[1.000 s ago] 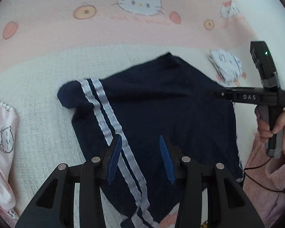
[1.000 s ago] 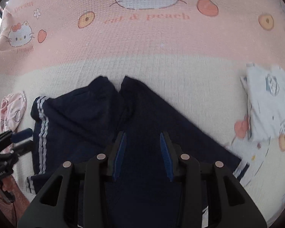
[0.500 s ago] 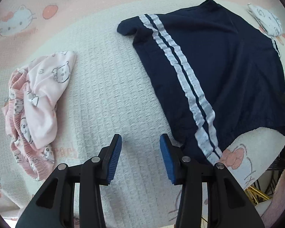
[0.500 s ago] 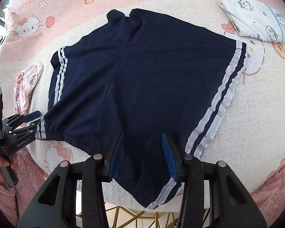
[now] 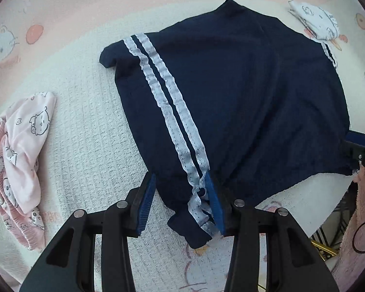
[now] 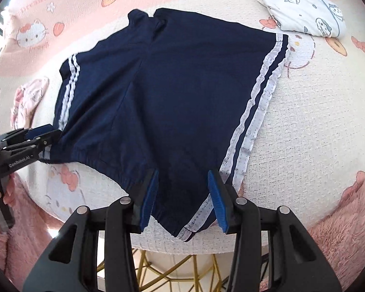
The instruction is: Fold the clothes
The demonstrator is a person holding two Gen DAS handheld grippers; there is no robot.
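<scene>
A crumpled pink garment (image 5: 24, 146) lies near the left edge of the bench (image 5: 90, 121), which is covered by a cream and pink cartoon-cat blanket. Just right of it, the left claw (image 5: 181, 202) points steeply down at the near edge. Its jaws stand apart and straddle the left waistband corner of the navy shorts (image 5: 243, 97), with the white double stripe lying against the right-hand pad; the pads do not squeeze the cloth. The shorts are spread flat across the middle of the bench, waistband along the near edge and leg openings toward the far edge. At the right waistband corner the right claw (image 6: 183, 197) also points down, its jaws having just been opening. The striped corner sits between them, ungripped, and overhangs the near edge slightly. Toward the far right corner, well apart from both claws, a folded white printed garment (image 6: 304, 17) rests just beyond the hem of the right leg.
</scene>
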